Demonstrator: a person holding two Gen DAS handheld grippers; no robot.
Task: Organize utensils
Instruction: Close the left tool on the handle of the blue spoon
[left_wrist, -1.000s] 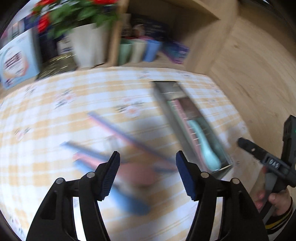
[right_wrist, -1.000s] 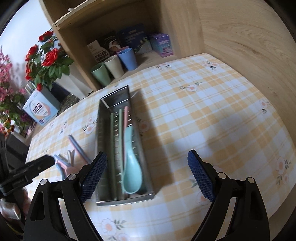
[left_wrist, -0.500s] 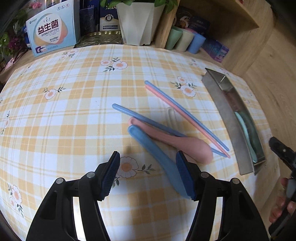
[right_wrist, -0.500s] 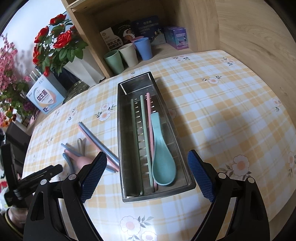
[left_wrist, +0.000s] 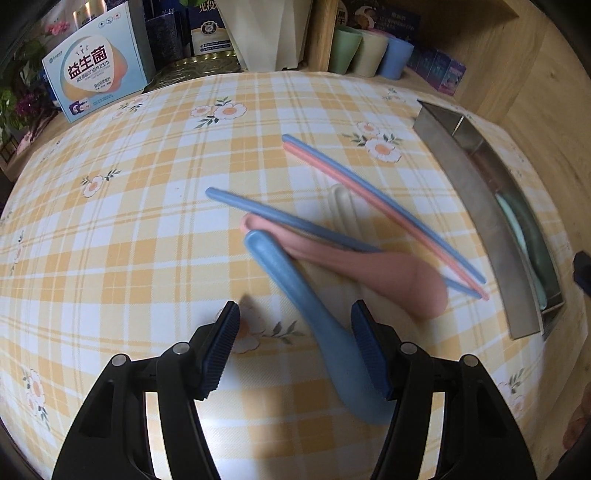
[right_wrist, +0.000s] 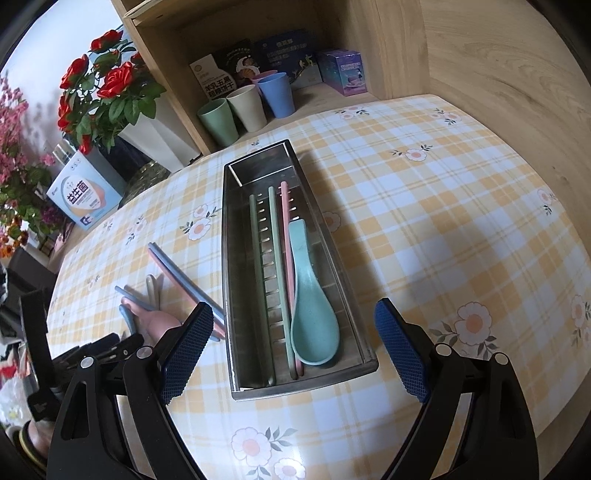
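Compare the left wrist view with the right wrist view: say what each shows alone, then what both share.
Only the left wrist view shows the open left gripper from behind, low over the blue spoon, whose bowl lies beside its right finger.

Only the right wrist view shows the open right gripper, the red roses, and plainly the chopsticks and green spoon lying in the metal tray.

Both show that tray, the pink spoon, the loose chopsticks and the cups.

Black claw (left_wrist: 295, 350) arms, ribbed blue pads (left_wrist: 221, 350), apparently.
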